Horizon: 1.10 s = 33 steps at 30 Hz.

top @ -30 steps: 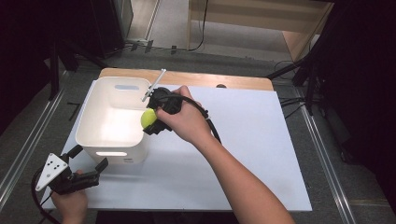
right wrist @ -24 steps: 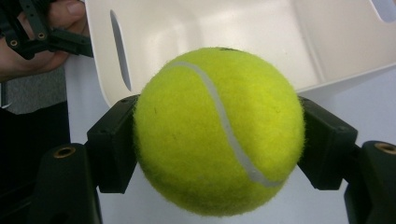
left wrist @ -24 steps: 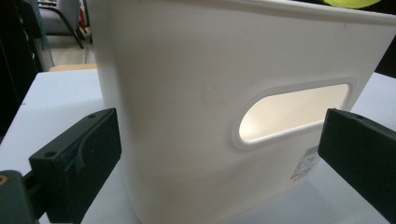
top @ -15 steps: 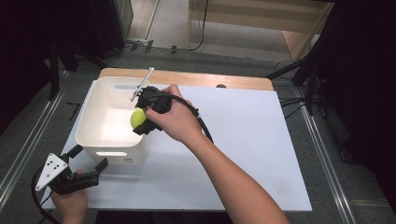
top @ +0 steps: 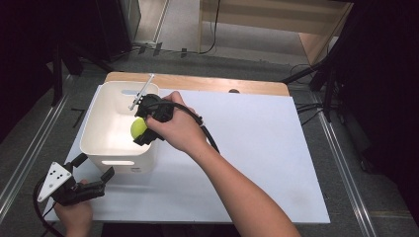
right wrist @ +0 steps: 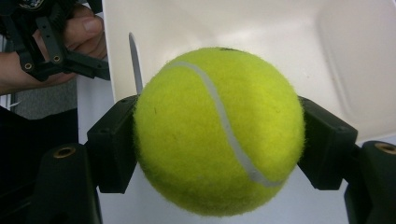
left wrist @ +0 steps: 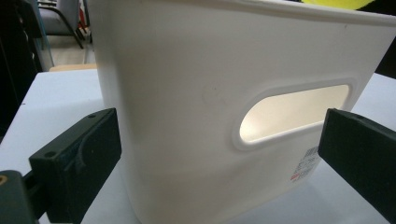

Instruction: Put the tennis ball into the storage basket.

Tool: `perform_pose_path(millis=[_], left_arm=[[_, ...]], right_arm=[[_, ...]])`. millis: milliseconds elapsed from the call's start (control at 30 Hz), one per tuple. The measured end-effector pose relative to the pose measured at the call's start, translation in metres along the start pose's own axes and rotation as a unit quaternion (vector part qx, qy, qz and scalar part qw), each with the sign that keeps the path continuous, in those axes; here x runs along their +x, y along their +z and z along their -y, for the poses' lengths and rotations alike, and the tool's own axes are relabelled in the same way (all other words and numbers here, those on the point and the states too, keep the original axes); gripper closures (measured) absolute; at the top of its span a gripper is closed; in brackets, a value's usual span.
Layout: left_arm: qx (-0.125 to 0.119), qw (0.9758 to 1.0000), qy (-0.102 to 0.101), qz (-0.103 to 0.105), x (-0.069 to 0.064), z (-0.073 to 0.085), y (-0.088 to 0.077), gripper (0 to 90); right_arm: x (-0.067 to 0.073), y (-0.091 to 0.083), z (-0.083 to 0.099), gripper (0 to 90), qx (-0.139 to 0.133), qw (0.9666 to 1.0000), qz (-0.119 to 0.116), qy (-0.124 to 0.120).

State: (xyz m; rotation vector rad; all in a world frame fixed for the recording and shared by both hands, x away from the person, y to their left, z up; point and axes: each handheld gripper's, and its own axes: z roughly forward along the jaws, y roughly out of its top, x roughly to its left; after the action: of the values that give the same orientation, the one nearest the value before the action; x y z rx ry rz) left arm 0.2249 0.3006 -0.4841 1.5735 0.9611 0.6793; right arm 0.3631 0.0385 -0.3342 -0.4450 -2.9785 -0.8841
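Between its two black jaws, the right gripper (right wrist: 219,140) clenched a yellow-green tennis ball (right wrist: 218,130), which hung just above the open white bin (top: 118,129) near its right wall, so the pickup looked done and only the lowering and letting go were left. Being round, the ball had no long axis and pointed no particular way, though in the right gripper view its white seam curved from upper left down to lower right. On the white desk (top: 276,148) just in front of the bin, the left gripper (left wrist: 219,154) rested with its jaws spread and nothing between them, facing the wall with the handle slot.
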Motion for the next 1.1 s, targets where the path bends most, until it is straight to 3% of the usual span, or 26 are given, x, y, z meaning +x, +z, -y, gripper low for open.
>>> perform_pose_path(millis=[333, 867, 967, 1100], left_arm=[[-0.001, 1.0000, -0.001, 0.001, 0.000, 0.000, 0.000, 0.0], [0.001, 1.0000, -0.002, 0.001, 0.001, 0.000, 0.000, 0.0], [-0.002, 1.0000, -0.005, 0.002, 0.001, 0.000, 0.000, 0.0], [-0.003, 1.0000, -0.005, 0.003, 0.001, 0.000, 0.000, 0.0]], right_arm=[[0.002, 0.015, -0.006, 23.5, 0.003, 1.0000, -0.003, -0.003], [0.004, 0.035, -0.005, 22.6, 0.037, 0.9992, 0.009, -0.016], [0.006, 0.037, -0.005, 15.5, 0.042, 0.9988, 0.012, -0.023], [0.007, 0.034, -0.005, 12.6, 0.038, 0.9987, 0.021, -0.026]])
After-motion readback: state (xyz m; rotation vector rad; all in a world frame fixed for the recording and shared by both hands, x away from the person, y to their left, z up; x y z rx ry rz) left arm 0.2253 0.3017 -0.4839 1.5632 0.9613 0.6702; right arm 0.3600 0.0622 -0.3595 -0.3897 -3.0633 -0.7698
